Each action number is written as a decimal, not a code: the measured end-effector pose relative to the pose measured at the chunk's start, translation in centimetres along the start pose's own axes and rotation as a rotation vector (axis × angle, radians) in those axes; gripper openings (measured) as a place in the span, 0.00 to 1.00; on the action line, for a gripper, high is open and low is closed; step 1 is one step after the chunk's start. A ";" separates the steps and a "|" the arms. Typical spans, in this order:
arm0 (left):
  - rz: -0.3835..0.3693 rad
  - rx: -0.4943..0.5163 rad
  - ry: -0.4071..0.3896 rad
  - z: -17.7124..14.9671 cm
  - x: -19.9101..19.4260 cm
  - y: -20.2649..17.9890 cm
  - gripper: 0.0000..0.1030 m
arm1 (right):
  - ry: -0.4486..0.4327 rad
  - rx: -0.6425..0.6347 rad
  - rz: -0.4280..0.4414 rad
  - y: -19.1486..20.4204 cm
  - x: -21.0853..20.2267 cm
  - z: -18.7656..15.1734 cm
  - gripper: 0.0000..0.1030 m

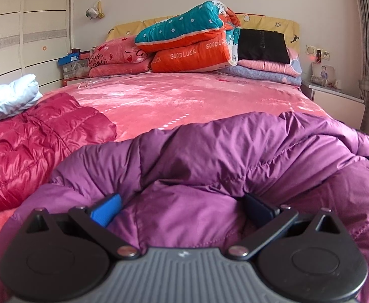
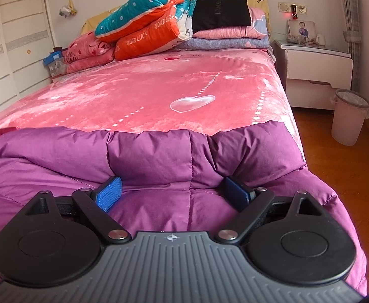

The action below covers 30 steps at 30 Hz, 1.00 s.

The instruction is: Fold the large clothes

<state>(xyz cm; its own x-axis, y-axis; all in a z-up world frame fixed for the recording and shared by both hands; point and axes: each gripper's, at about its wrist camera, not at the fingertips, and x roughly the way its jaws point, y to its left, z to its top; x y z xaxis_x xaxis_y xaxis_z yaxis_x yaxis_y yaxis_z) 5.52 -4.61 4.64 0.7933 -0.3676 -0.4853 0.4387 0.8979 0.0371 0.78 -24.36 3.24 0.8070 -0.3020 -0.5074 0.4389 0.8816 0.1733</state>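
Note:
A purple down jacket (image 1: 209, 151) lies bunched across the near end of the pink bed (image 1: 184, 98). My left gripper (image 1: 182, 202) is open, its blue fingers (image 1: 106, 209) spread wide and pressed into the puffy purple fabric. In the right wrist view the same purple jacket (image 2: 159, 151) reaches the bed's right edge. My right gripper (image 2: 173, 186) is open too, its fingers (image 2: 108, 193) set on either side of a quilted panel. The fingertips of both grippers are sunk out of sight in folds.
A shiny red down jacket (image 1: 32, 141) lies left of the purple one, with a pale blue garment (image 1: 7, 98) behind it. Folded quilts (image 1: 189, 43) pile up at the headboard. A nightstand (image 2: 316, 70) and pink bin (image 2: 348, 116) stand right of the bed on the wood floor.

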 end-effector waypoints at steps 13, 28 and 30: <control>0.053 -0.025 0.037 1.6 -2.9 -0.1 1.00 | 0.028 0.176 0.138 -5.1 -7.2 2.6 1.00; -0.065 -0.383 0.057 3.8 -14.8 10.3 1.00 | 0.137 0.413 0.318 -17.1 -9.7 -0.5 1.00; -0.087 -0.463 0.084 2.7 -15.0 12.6 1.00 | 0.170 0.478 0.365 -18.4 -8.6 -1.6 1.00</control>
<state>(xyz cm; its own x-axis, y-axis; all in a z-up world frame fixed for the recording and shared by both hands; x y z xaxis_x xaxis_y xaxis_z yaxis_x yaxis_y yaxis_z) 0.26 11.53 14.79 0.7168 -0.4428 -0.5387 0.2528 0.8850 -0.3910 -14.86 -37.36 3.06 0.8815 0.0847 -0.4646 0.3068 0.6452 0.6997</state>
